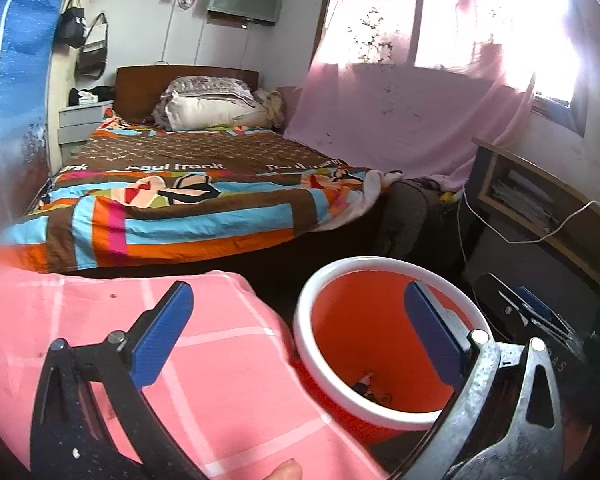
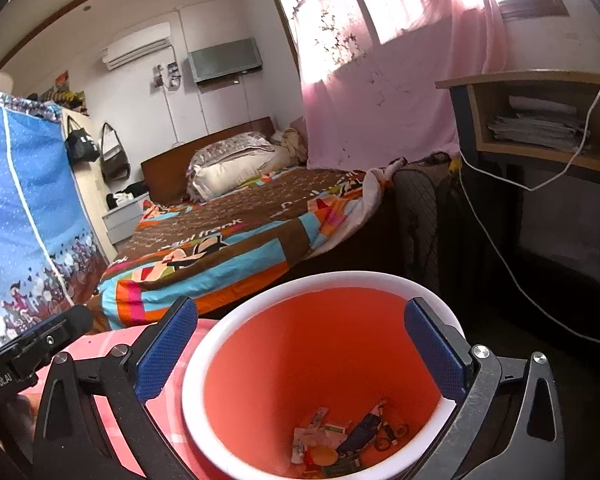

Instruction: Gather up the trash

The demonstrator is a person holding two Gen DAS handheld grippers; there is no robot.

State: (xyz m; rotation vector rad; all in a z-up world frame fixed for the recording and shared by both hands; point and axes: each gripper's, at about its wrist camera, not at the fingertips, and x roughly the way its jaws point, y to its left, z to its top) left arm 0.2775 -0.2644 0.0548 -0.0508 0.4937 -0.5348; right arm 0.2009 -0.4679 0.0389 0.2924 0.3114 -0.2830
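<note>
An orange bin with a white rim stands beside a pink checked cloth. Several wrappers and small bits of trash lie on its bottom; in the left wrist view only a few scraps show. My left gripper is open with nothing between its fingers, its left finger over the cloth and its right finger over the bin's mouth. My right gripper is open and empty directly above the bin, its fingers straddling the opening.
A bed with a colourful quilt lies beyond the bin. A pink curtain hangs on the right, over a desk shelf with a dangling white cable. A blue fabric wardrobe stands at the left.
</note>
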